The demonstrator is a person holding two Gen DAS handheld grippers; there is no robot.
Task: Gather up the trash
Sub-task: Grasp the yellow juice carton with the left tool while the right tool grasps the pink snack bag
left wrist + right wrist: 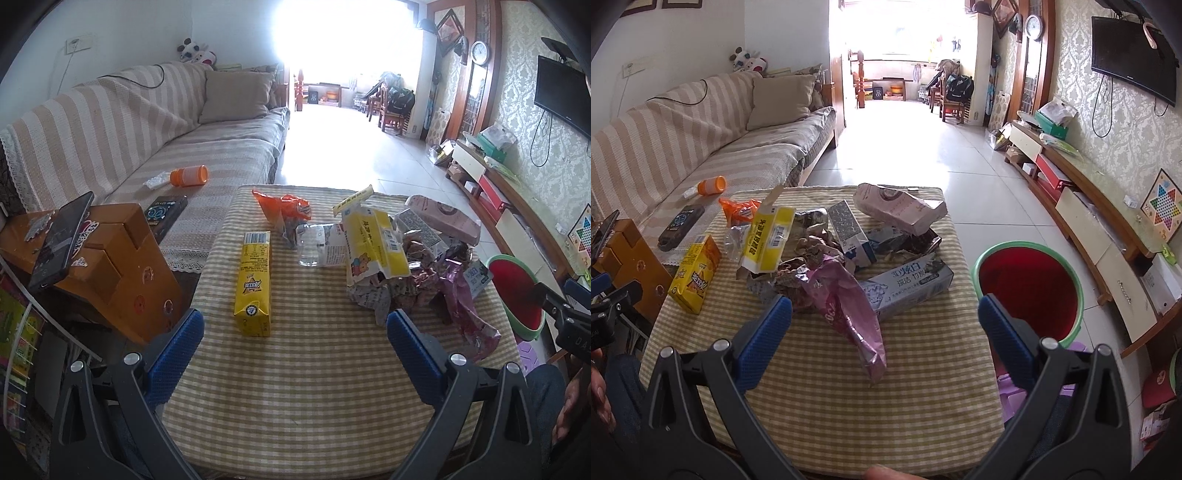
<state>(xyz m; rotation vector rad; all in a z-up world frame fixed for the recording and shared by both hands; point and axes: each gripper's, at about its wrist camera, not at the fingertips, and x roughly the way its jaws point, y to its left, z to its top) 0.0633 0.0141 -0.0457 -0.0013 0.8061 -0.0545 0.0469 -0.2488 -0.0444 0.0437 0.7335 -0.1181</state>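
the trash sits in a loose heap on the checked tablecloth (820, 398), mostly toward the far half of the table: a pink foil wrapper (849, 317) trailing nearest the right gripper, a grey toothpaste box (908, 286) just behind it, a torn yellow carton (768, 240), a crushed pink box (897, 210) at the back, an orange wrapper (738, 210) and a clear crumpled bottle (310, 247). off to the left side, apart from the heap, a yellow drink carton (253, 284) lies flat. all of it looks light and empty; the wrappers are soft and slippery and would likely crumple in a pinch, so i'd take the pink one by its bunched middle, while the cartons are stiff enough to grip across their narrow sides. the red bin with a green rim (1030, 288) stands on the floor just beside the table's right edge, a short carry away. the right gripper (884, 325) hangs over the near part of the table with its blue pads spread wide, holding nothing; the left gripper (295, 339) is the same, jaws apart and empty, pointed between the drink carton and the heap. nothing appears to be in the bin yet, as far as i can see into it.
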